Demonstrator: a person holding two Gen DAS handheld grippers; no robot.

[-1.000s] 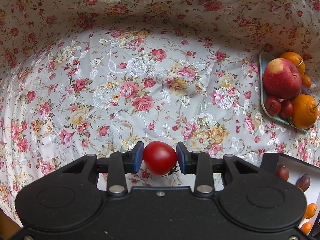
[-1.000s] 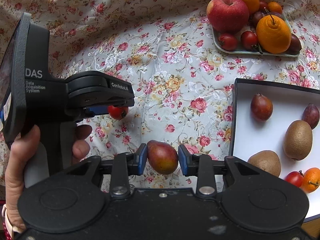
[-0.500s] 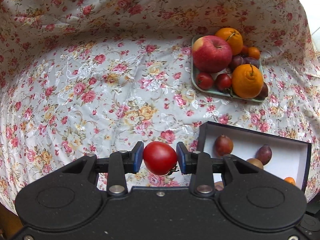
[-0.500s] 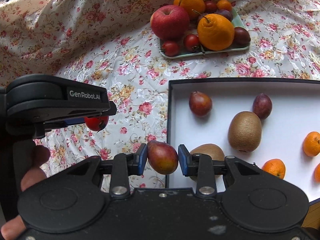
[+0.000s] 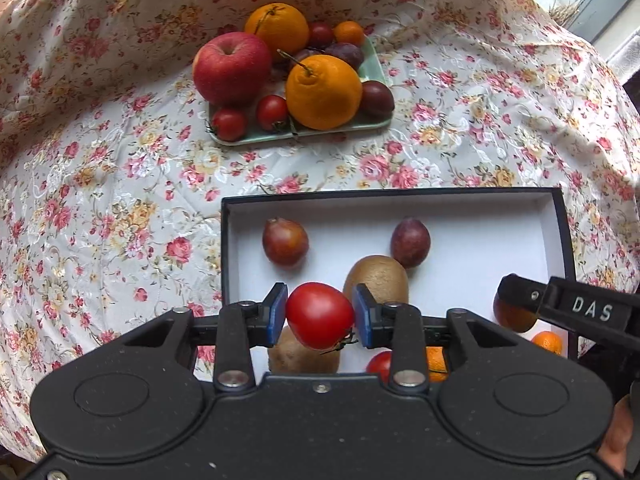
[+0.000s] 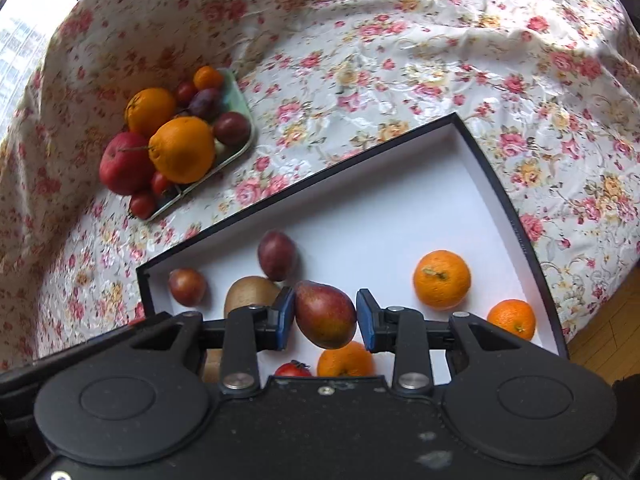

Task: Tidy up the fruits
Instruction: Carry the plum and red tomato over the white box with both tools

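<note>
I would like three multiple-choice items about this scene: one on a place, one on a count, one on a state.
1. Where does the big red apple lie?
A. in the box
B. on the green tray
C. on the cloth

2. How many kiwis does the left wrist view show in the box?
A. two
B. four
C. none

3. What do the left tongs do?
A. stand open, empty
B. grip a tomato
C. grip an orange

Answers: 1 B, the apple sits on the green tray; 2 A, one kiwi beyond the pads, another kiwi below them; 3 B, both pads press the tomato.
</note>
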